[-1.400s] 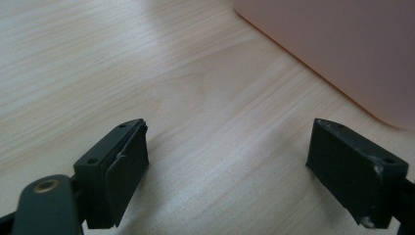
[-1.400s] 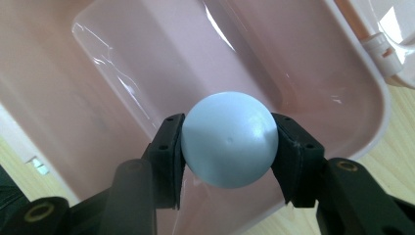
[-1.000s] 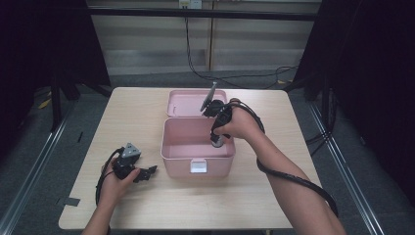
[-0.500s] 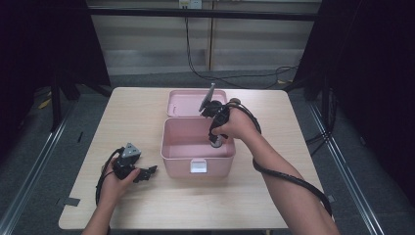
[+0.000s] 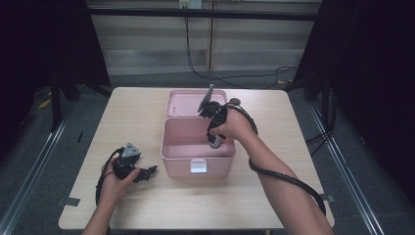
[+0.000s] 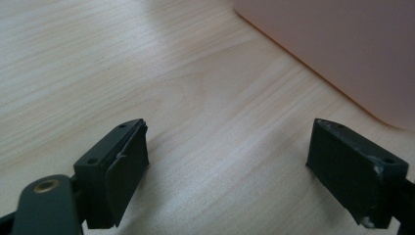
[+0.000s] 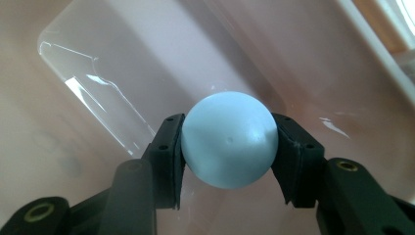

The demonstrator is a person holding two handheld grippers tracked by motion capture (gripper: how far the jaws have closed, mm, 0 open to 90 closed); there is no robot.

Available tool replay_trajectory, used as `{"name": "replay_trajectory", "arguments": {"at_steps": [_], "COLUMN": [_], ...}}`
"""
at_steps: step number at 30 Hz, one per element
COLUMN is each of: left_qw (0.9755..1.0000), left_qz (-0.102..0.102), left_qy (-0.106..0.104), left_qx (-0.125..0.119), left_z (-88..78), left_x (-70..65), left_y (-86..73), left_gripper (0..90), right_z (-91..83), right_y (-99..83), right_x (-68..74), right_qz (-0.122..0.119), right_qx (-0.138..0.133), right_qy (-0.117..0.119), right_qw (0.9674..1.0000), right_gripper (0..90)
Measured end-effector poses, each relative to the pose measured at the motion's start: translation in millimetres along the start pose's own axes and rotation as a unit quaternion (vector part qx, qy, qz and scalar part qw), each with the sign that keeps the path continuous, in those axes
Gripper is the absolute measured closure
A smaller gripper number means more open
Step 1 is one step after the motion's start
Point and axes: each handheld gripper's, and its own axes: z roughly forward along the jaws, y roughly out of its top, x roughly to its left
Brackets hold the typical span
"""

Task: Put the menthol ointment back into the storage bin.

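Pink box (image 5: 198, 159) sits mid-worktop (image 5: 122, 115), lid (image 5: 188, 103) swung open and lying flat behind it. A clear plastic sheet or insert (image 7: 112, 83) lies on the box floor in the right gripper view; can't tell what it is.

Right arm comes in from lower right, forearm angled over the box's right rim, wrist bent so the right hand-held gripper (image 5: 214, 142) points down into the box. It's clamped on a pale blue ball (image 7: 229, 139), one pad on each side, jaws roughly two-thirds apart. Ball is inside the box, over the floor; can't tell whether it touches it.

Left hand (image 5: 115, 176) rests on the worktop, just left of the box front. Left hand-held gripper (image 5: 147, 172) lies level, pointing at the box, jaws spread wide, nothing between them, bare wood underneath (image 6: 215, 147).
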Motion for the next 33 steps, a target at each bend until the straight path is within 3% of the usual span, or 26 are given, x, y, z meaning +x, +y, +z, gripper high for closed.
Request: {"name": "replay_trajectory", "arguments": {"at_steps": [11, 33], "left_qw": [1.0000, 1.0000], "left_qz": [0.000, 0.000], "left_qy": [0.000, -0.002], "left_qx": [0.000, 0.001], "left_z": [0.0, -0.1], "left_x": [0.0, 0.2], "left_y": [0.0, 0.0], "left_gripper": [14.6, 14.6], "right_z": [6.9, 20.7], "right_y": [3.5, 8.7], "right_x": [-1.3, -1.6], "right_qz": [0.028, 0.059], "right_qx": [0.005, -0.002], "right_qy": [0.000, 0.001], "right_qw": [0.9996, 0.9982], "right_gripper": [50.6, 50.5]}}
